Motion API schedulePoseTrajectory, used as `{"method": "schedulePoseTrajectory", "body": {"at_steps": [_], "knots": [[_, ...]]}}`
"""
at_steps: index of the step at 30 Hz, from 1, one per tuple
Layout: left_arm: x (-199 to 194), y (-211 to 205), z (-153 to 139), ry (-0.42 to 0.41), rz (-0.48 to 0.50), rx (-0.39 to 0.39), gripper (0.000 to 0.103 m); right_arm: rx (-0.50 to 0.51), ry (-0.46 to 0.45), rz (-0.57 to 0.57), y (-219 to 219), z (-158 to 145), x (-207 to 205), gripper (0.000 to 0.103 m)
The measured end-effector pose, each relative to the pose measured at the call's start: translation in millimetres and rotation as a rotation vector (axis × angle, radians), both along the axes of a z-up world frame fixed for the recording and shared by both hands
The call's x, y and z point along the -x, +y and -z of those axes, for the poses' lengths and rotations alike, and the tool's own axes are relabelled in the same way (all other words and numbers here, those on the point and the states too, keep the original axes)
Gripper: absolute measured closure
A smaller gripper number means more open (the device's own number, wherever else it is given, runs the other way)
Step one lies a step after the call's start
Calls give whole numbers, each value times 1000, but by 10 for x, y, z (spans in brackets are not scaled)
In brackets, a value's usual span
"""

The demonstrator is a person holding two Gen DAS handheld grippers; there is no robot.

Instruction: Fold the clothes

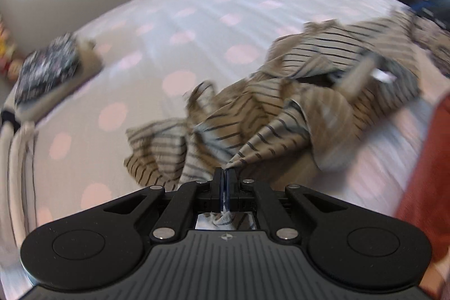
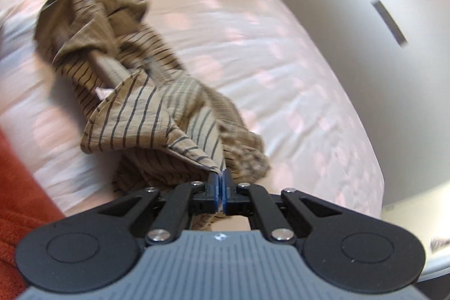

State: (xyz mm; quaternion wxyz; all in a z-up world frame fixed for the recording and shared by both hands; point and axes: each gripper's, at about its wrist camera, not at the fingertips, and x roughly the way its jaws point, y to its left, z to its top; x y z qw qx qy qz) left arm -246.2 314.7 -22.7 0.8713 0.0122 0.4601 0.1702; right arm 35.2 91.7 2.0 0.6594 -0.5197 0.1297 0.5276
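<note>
On the spotted bed (image 1: 180, 18), mid-surface: striped garment (image 1: 281, 108), crumpled, strung lengthwise between both tools; left gripper (image 1: 225, 176) pinching one end; right gripper (image 2: 221, 178) pinching the opposite end.

Your left gripper (image 1: 225, 176) is matt black plastic with shiny metal pivot pins and a ribbed grey body, as is the right gripper (image 2: 220, 179). Both pinch the striped garment (image 1: 281, 108), a thin, crinkled woven cloth (tan, dark-lined). The bedsheet (image 1: 182, 18) beneath looks smooth, matt cotton.
</note>
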Motion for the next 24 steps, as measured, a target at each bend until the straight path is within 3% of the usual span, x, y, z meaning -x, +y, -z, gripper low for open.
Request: {"method": "schedulePoseTrajectory", "body": {"at_steps": [5, 12, 14, 19, 24], "knots": [[-18, -274, 55, 44, 152, -37, 103, -30, 32, 100, -79, -83, -166, 100], [-67, -625, 275, 143, 338, -55, 103, -28, 53, 145, -211, 2, -227, 100], [-81, -725, 338, 171, 391, -60, 99, -24, 59, 148, -235, 47, -216, 100], [-88, -854, 429, 211, 475, -62, 64, -23, 73, 146, -289, 103, -153, 100], [-109, -932, 387, 184, 483, -49, 62, -24, 87, 155, -283, 140, -213, 100]]}}
